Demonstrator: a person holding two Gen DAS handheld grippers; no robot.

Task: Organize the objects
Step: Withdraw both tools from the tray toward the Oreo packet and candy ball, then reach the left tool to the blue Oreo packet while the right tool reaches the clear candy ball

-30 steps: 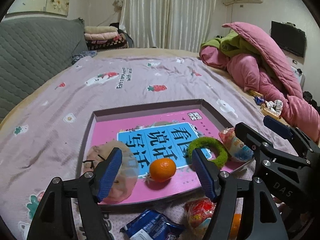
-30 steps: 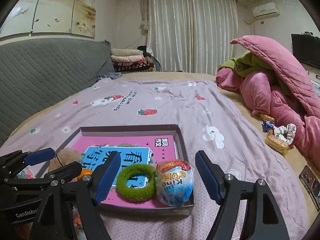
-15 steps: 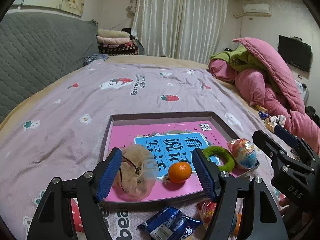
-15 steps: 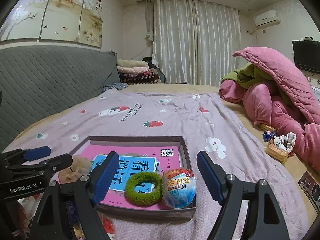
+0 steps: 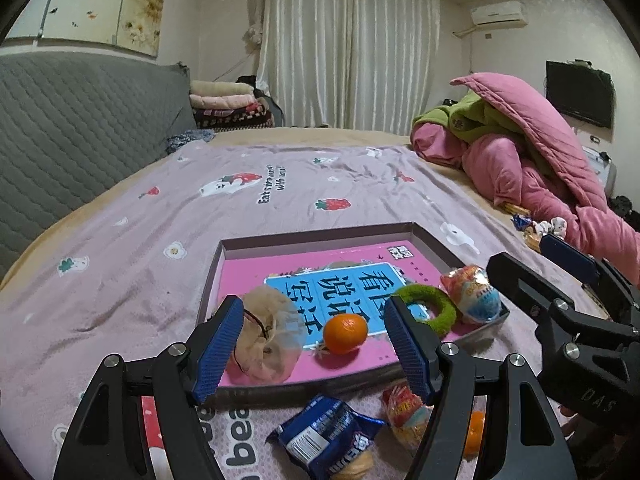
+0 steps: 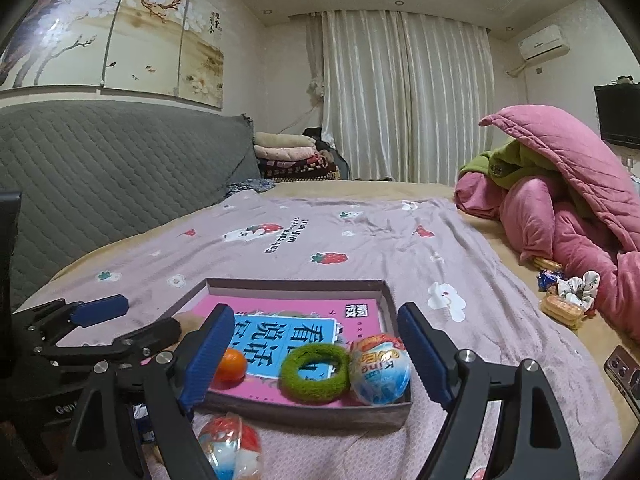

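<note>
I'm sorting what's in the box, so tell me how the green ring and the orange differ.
The green ring is fuzzy with a hole through it; the orange is smooth and solid. The ring lies flat against the wrapped egg, while the orange sits alone, apart from it. The ring looks wider than the orange. Both rest on the pink book inside the box.

left claw [image 5: 314, 344] black linkage frame, ribbed blue pads, silver screws, right claw [image 6: 316, 354] same build, white "DAS" and "GenRobot" lettering on bodies
</note>
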